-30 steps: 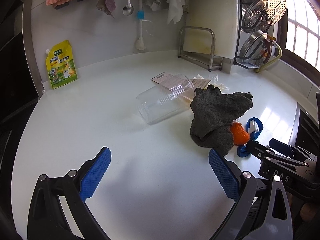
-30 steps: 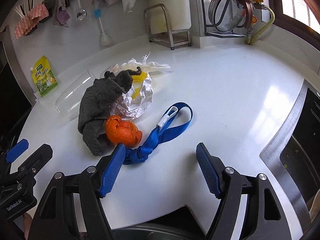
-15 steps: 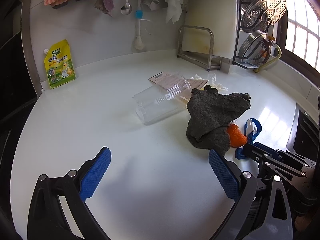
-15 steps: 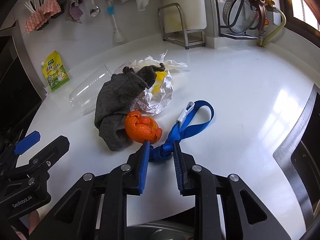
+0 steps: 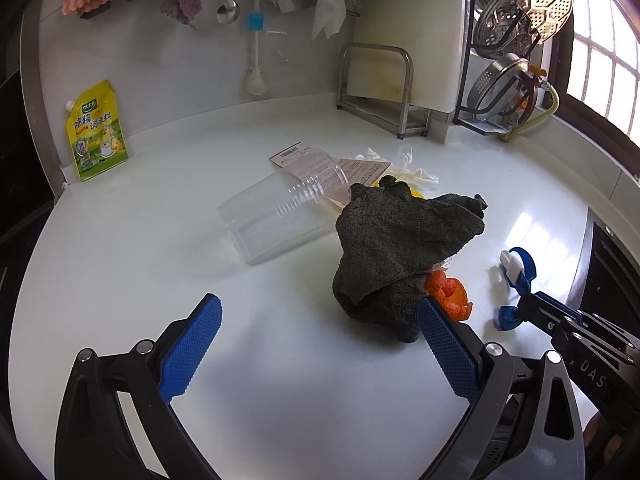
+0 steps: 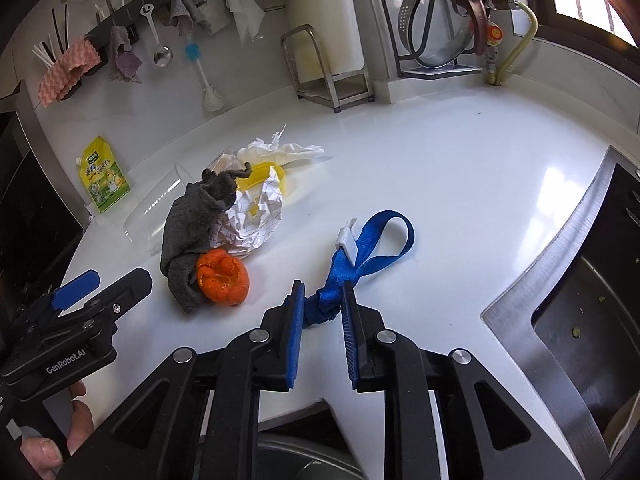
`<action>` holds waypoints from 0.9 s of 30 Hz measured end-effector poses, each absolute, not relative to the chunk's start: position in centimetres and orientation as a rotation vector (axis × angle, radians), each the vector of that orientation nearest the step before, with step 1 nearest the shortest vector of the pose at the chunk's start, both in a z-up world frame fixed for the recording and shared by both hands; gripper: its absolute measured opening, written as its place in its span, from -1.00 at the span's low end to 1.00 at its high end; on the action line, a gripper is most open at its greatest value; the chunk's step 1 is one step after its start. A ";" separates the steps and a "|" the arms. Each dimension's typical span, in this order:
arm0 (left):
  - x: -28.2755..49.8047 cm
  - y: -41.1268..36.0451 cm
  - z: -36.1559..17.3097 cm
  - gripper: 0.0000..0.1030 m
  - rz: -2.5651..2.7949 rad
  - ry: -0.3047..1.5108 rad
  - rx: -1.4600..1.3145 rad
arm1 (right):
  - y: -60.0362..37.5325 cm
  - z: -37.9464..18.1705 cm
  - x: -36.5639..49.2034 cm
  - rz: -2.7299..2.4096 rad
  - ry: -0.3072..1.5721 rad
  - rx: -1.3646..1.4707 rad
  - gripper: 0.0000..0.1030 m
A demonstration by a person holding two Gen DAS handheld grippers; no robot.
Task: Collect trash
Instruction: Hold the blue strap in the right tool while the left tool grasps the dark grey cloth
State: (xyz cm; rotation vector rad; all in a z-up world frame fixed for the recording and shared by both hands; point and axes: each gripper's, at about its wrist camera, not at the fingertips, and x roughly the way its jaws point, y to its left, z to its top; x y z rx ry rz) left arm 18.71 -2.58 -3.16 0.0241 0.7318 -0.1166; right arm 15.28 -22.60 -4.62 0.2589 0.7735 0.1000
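My right gripper has its jaws closing, and its pads press on the knotted end of a blue strap with a white clip. Left of the strap lie an orange peel, a dark grey cloth and a crumpled checked paper, with white tissue behind them. My left gripper is open just in front of the cloth, holding nothing. A clear plastic cup lies on its side on a receipt. In the left wrist view the peel peeks out beside the right finger.
A yellow pouch leans on the back wall at the left. A cutting board in a metal rack and a strainer rack stand at the back. A steel sink drops off to the right. A hand holds the left gripper.
My right gripper's jaws went from wide apart to closed on the strap's knotted end, and it moved forward. My left gripper came closer to the grey cloth.
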 end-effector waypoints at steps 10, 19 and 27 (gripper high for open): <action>21.2 -5.4 -3.4 0.87 -0.146 0.751 0.024 | -24.1 -5.0 15.1 0.121 0.765 0.312 -0.65; 23.3 -5.9 -4.1 0.76 -0.174 0.813 -0.024 | -24.3 -5.2 15.2 0.135 0.767 0.330 -0.65; 23.0 -6.1 -3.9 -0.14 -0.226 0.799 -0.012 | -24.3 -5.2 15.3 0.138 0.769 0.329 -0.65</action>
